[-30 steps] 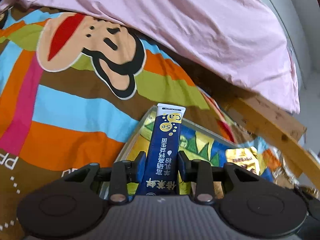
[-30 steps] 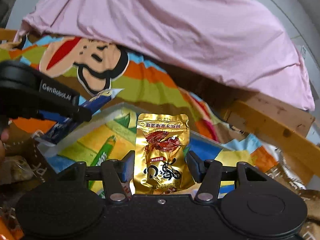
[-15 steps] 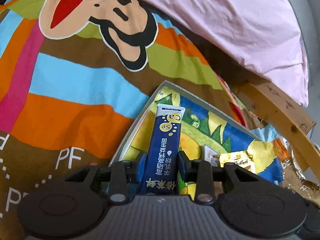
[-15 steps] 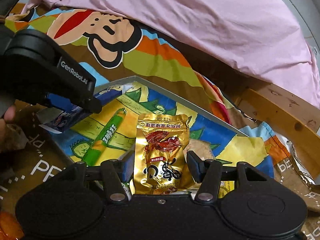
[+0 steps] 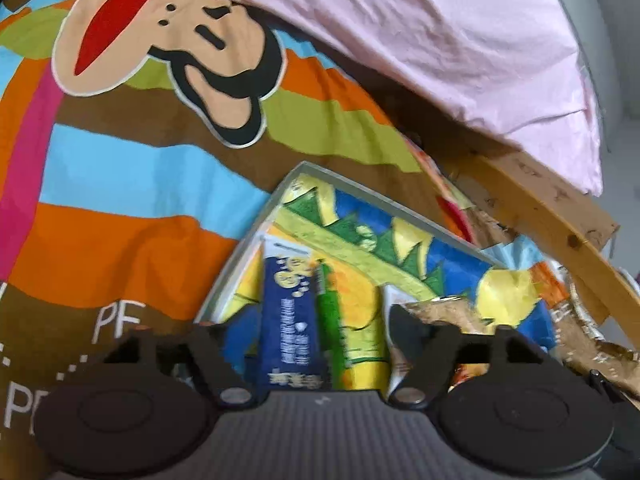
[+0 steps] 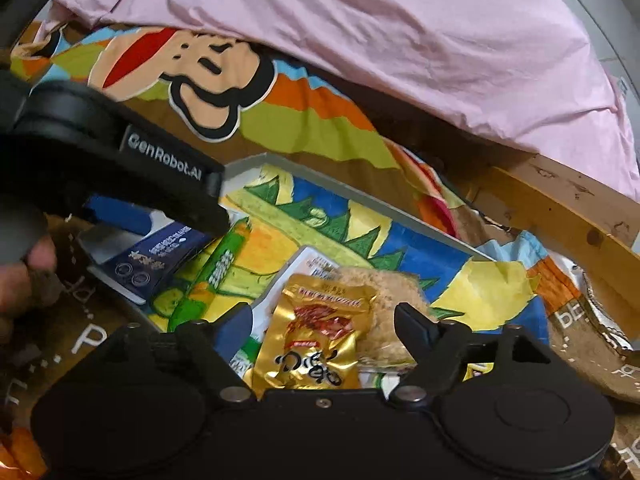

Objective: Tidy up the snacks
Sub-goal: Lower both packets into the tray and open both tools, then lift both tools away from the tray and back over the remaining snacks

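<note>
A grey-rimmed tray (image 5: pixel 384 196) with a bright cartoon bottom lies on the bed. In it, a dark blue stick packet (image 5: pixel 290 320) lies beside a green stick (image 5: pixel 330 320). My left gripper (image 5: pixel 308 328) is opening, its pads clear of the blue packet between them. In the right wrist view a gold pouch (image 6: pixel 316 340) rests in the tray (image 6: pixel 360 196) against a brown crumbly snack (image 6: pixel 384 292). My right gripper (image 6: pixel 322 316) is opening too, its pads off the pouch. The blue packet (image 6: pixel 160 256) and the green stick (image 6: pixel 216 276) show at the left under one of the left gripper's fingers (image 6: pixel 192 200).
A pink blanket (image 5: pixel 440 40) is heaped behind the tray on a striped cartoon sheet (image 5: pixel 120 160). A wooden bed rail (image 6: pixel 560 216) runs along the right. Crumpled foil wrappers (image 5: pixel 592 332) lie right of the tray. A person's hand (image 6: pixel 24 276) is at the left edge.
Both grippers have opened. The blue stick packet and the gold pouch have dropped out of the pads into the tray. Both views have tilted a little further down over it.
</note>
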`<state>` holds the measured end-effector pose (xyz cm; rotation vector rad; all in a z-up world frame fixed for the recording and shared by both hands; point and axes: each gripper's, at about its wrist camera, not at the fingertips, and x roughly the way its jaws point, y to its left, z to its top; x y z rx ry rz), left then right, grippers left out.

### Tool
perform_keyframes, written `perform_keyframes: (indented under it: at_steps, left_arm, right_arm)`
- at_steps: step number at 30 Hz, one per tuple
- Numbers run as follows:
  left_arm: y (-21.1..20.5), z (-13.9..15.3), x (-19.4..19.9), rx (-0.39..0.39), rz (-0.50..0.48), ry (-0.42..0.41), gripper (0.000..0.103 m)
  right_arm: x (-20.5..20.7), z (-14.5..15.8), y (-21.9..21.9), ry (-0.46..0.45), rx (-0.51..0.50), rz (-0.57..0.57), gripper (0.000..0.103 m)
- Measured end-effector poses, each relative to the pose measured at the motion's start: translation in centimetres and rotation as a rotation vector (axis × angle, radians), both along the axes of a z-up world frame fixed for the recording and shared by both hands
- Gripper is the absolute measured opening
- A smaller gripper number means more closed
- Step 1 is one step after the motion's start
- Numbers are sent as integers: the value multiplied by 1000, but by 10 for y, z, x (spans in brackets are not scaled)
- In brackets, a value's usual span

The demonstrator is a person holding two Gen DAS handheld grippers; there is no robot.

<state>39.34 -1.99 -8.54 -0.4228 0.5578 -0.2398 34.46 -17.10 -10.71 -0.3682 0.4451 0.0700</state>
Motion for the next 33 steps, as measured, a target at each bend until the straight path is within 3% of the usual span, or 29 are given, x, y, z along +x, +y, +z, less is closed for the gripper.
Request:
perform_keyframes:
  at_steps: [3, 9, 19, 23, 27, 33]
  left_arm:
    - [-1, 7, -6, -12, -2, -14, 91]
    - [3, 43, -31, 7, 52, -71, 102]
    - [6, 107, -98, 176, 128, -139, 102]
    - [6, 117, -134, 224, 149, -157, 102]
    - [4, 124, -171, 234, 252, -177, 103]
    - [2, 130, -223, 294, 290, -179, 103]
  right_arm:
    - [-5, 12, -7, -13, 27, -40, 94]
    - [-26, 43, -28, -48, 87, -94, 99]
    - [-79, 99, -56, -109, 222, -139, 102]
    - [-107, 117, -61, -135, 257, -124, 102]
    - [-137, 130, -64, -156, 274, -118, 102]
    - [-187, 137, -74, -158, 313, -129, 102]
